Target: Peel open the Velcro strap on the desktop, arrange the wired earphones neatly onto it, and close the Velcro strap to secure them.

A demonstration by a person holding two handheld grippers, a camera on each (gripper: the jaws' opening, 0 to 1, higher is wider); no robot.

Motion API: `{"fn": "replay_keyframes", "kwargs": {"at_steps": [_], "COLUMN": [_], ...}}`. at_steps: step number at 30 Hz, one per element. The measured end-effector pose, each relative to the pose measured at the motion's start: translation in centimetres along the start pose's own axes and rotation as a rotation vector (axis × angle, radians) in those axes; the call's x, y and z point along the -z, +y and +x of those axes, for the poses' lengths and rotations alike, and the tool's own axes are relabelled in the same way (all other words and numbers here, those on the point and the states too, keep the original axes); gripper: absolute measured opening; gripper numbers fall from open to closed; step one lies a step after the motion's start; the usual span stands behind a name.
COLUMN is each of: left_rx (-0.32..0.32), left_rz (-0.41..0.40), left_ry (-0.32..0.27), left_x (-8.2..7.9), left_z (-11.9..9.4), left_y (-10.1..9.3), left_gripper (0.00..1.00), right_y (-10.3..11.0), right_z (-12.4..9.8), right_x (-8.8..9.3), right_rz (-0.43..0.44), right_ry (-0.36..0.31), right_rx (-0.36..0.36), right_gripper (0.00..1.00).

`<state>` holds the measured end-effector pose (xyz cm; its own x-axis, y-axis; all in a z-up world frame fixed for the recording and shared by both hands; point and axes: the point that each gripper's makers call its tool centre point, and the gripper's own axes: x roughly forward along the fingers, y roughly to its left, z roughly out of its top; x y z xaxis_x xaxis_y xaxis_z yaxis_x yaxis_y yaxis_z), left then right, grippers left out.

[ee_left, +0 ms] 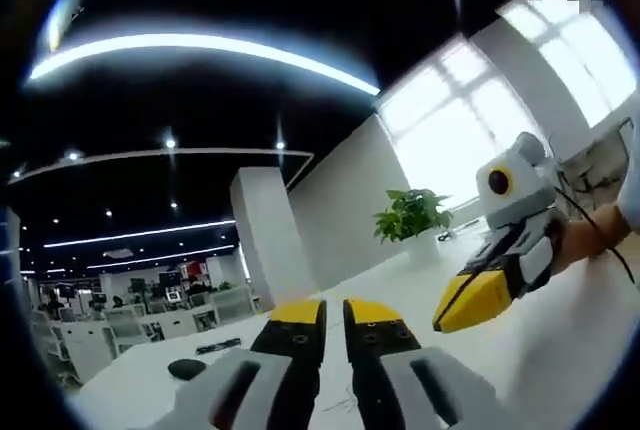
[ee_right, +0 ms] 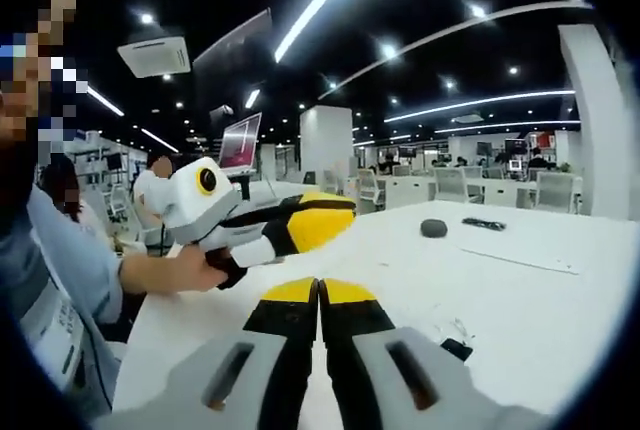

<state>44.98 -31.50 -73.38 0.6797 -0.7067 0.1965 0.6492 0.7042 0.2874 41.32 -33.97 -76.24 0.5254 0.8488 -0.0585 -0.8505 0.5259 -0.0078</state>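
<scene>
In the left gripper view my left gripper [ee_left: 333, 308] has its yellow-tipped jaws together with nothing between them, raised over the white desk [ee_left: 520, 370]. My right gripper [ee_left: 450, 318], held by a hand, comes in from the right with its jaws together. A thin pale wire [ee_left: 340, 405], probably the earphones, lies between my left jaws' bases. In the right gripper view my right gripper [ee_right: 320, 288] is shut and empty. The left gripper [ee_right: 335, 218] points in from the left. Thin earphone wire with a small dark piece [ee_right: 456, 347] lies on the desk to the right. Which item is the strap I cannot tell.
A round dark object [ee_right: 433, 228] and a flat black strip [ee_right: 485, 222] lie far out on the desk [ee_right: 560, 310], also seen as the dark object [ee_left: 187, 368] and strip [ee_left: 218, 347]. A potted plant [ee_left: 410, 215] stands at the far edge. A seated person [ee_right: 60, 270] is left.
</scene>
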Motion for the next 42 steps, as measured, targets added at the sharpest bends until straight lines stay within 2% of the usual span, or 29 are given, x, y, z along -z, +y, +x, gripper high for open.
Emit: {"fn": "replay_keyframes", "kwargs": {"at_steps": [4,10,18,21,24,27,32,42], "left_rx": [0.019,-0.014,-0.035,-0.035,-0.036,-0.03,-0.03,-0.028], "left_rz": [0.023,0.01,-0.005,-0.005,-0.009,-0.019,-0.023,-0.042], "left_ry": [0.016,0.04,0.034,0.038,0.043,0.042,0.042,0.047], "left_x": [0.1,0.8,0.5,0.6,0.7,0.7,0.7,0.9], "left_z": [0.1,0.1,-0.1,-0.1,-0.1,-0.1,-0.1,0.0], "left_y": [-0.7,0.4,1.0,1.0,1.0,0.8,0.8,0.8], "left_gripper": [0.12,0.13,0.14,0.14,0.14,0.14,0.15,0.15], "right_y": [-0.9,-1.0,-1.6,-2.8,-4.3,-5.7,-5.8,-6.0], "right_z": [-0.2,0.5,1.8,1.4,0.7,0.2,0.4,1.1], "right_x": [0.3,2.0,4.5,4.9,5.0,5.8,6.8,7.1], "right_rz": [0.004,0.029,-0.045,-0.149,-0.183,-0.228,-0.261,-0.355], "right_ry": [0.019,0.081,0.177,0.215,0.222,0.259,0.296,0.329], "right_rx": [0.023,0.027,0.052,0.094,0.135,0.174,0.169,0.16], "right_gripper": [0.03,0.05,0.08,0.09,0.09,0.09,0.11,0.13]}}
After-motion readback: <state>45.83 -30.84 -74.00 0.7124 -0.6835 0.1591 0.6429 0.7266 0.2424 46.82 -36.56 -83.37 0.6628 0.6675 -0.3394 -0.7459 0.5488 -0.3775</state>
